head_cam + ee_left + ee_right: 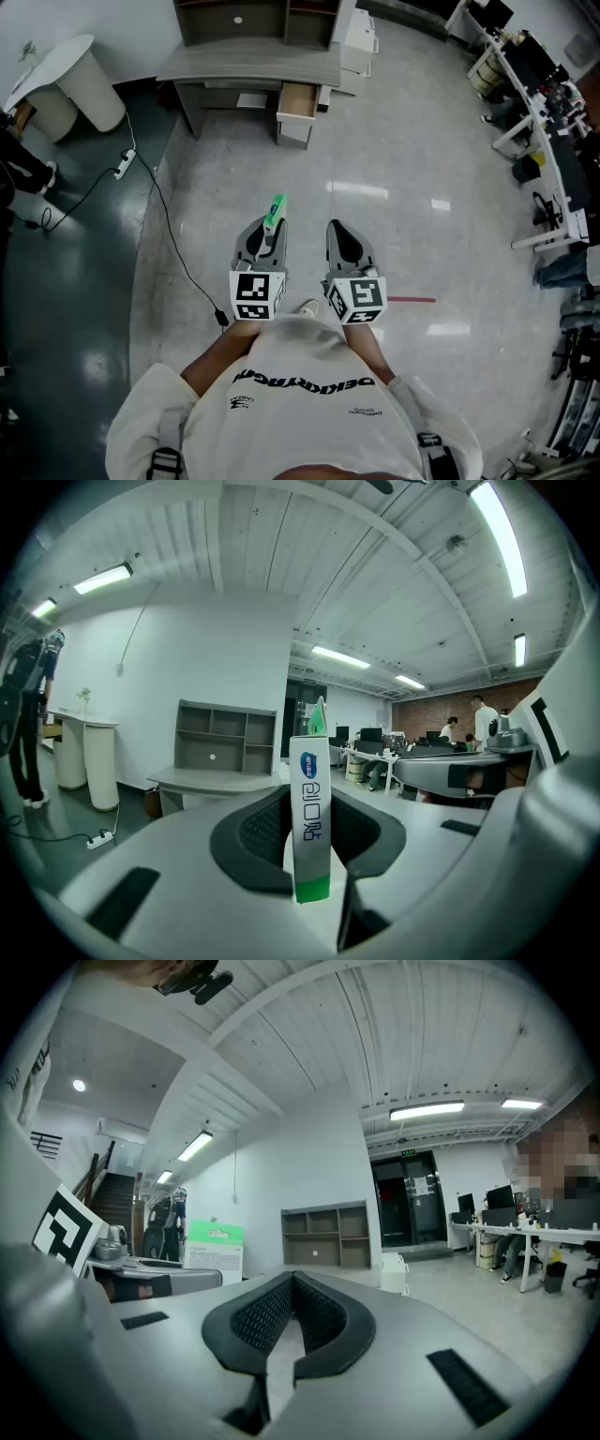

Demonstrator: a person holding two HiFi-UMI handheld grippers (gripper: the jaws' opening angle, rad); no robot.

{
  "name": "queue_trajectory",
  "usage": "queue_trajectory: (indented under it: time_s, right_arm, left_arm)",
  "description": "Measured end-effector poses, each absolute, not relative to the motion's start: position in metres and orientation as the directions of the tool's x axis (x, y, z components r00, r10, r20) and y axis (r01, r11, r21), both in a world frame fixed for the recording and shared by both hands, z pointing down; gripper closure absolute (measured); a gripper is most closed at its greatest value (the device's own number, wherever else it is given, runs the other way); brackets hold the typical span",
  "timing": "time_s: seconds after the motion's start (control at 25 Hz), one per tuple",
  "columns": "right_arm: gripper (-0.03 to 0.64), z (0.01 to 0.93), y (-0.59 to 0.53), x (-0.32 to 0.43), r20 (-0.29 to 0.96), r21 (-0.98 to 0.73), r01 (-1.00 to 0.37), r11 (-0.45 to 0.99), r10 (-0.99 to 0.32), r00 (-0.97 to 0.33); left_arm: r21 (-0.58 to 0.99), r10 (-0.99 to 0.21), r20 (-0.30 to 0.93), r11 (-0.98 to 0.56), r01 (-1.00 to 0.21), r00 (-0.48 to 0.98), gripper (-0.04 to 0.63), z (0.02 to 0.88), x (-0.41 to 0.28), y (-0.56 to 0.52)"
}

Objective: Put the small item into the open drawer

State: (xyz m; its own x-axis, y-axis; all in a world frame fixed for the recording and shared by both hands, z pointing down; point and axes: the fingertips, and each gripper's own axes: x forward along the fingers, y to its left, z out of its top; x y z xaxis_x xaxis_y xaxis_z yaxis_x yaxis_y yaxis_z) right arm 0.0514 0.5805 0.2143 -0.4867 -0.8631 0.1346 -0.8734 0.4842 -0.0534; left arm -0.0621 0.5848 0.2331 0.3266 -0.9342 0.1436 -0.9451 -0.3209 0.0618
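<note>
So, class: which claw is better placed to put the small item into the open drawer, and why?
Left. The left claw grips the small item, aimed toward the open drawer ahead; the right claw is shut and empty.

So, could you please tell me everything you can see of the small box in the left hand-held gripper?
The small box is slim, apparently cardboard, white with green ends, a blue oval logo and blue characters down its face. It stands upright, pinched between the dark ribbed pads of the left hand-held gripper, its green top poking past the tips. Only the pads touch it; it is carried above the floor.
</note>
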Motion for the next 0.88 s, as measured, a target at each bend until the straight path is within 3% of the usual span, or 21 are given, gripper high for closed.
queue_trajectory:
  time_s: [0.88]
  right_arm:
    - [0.584, 0.222, 0.575, 0.074, 0.109, -0.077, -0.856, 0.512, -0.849, -0.517]
  left_arm:
    - [0.014, -0.943, 0.134, -0.304, -0.953, 0.303, 0.502, 0.235, -0.035, 0.585]
